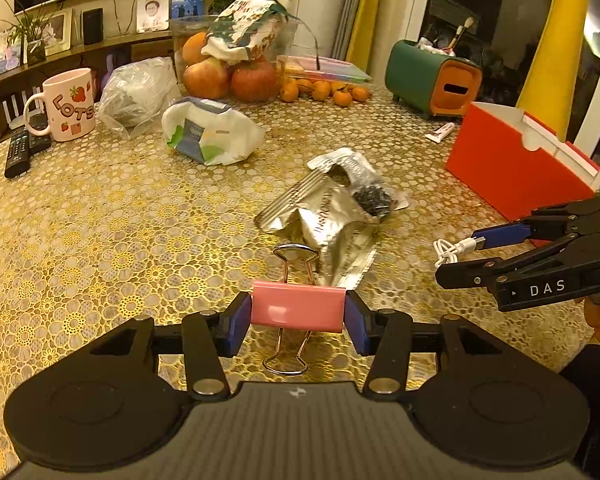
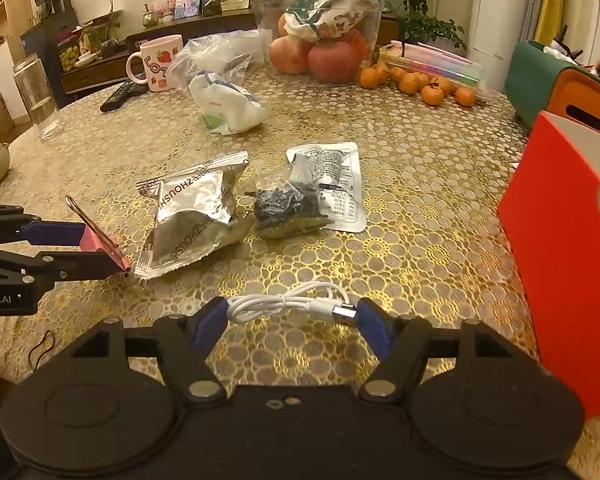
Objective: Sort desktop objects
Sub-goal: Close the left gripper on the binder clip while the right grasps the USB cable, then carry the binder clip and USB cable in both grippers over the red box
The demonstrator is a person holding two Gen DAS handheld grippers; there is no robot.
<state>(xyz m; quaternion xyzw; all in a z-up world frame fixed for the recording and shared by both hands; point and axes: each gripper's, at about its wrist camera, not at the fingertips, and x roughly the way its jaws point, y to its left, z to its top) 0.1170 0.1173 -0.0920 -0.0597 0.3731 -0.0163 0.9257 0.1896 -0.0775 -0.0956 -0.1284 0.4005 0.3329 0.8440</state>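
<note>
Left tongs pinching pink binder clip, right tongs pinching coiled white USB cable crosswise just over tabletop; red box is right, nearer right tongs.

One binder clip, one cable, one mug, two foil wrappers.

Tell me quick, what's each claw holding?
Left gripper: shut on the pink clip.
Right gripper: shut on the white cable.
</note>
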